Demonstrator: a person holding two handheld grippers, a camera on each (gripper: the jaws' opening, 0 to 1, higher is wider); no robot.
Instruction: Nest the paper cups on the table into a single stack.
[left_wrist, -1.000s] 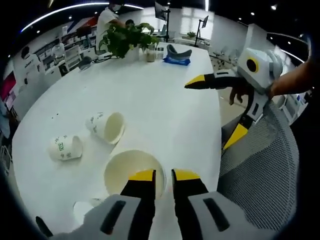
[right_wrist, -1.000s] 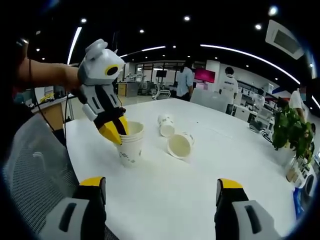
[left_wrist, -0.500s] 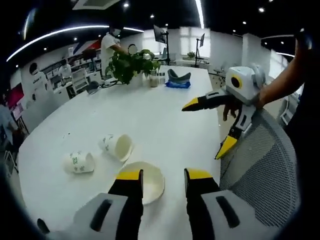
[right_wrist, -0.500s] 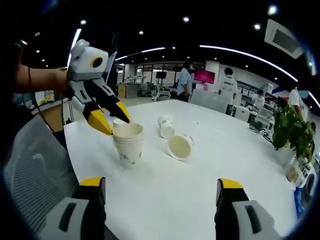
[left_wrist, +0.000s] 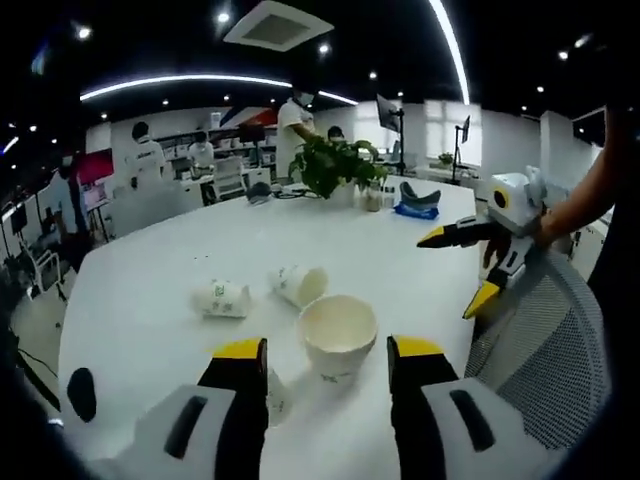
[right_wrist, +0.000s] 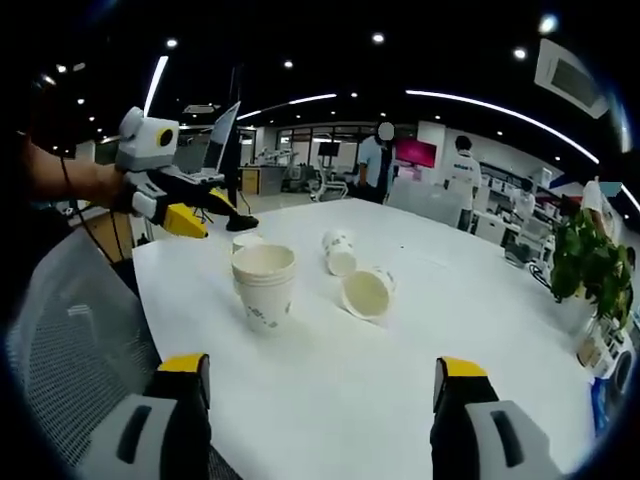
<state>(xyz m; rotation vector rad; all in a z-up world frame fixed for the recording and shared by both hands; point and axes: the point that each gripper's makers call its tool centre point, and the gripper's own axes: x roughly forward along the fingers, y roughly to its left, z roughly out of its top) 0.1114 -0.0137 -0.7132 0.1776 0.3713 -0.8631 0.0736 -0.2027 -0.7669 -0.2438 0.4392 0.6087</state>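
Now your left gripper (left_wrist: 325, 352) and right gripper (right_wrist: 320, 378) both gape, empty; the cup stack (right_wrist: 264, 286) stands upright on the surface (right_wrist: 400, 340).

Left gripper (left_wrist: 325, 352) empty, jaws apart; right gripper (right_wrist: 322, 375) likewise — both aloft.

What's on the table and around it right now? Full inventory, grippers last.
upright nested stack of white paper cups: one stack, near table edge
white paper cups lying on their sides: two, mid-table beyond the stack
small white cup: one, behind the stack
white table: one
green potted plant: one, far end
grey mesh chair: one, at table edge
left gripper: yellow-tipped, open, empty
right gripper: yellow-tipped, open, empty
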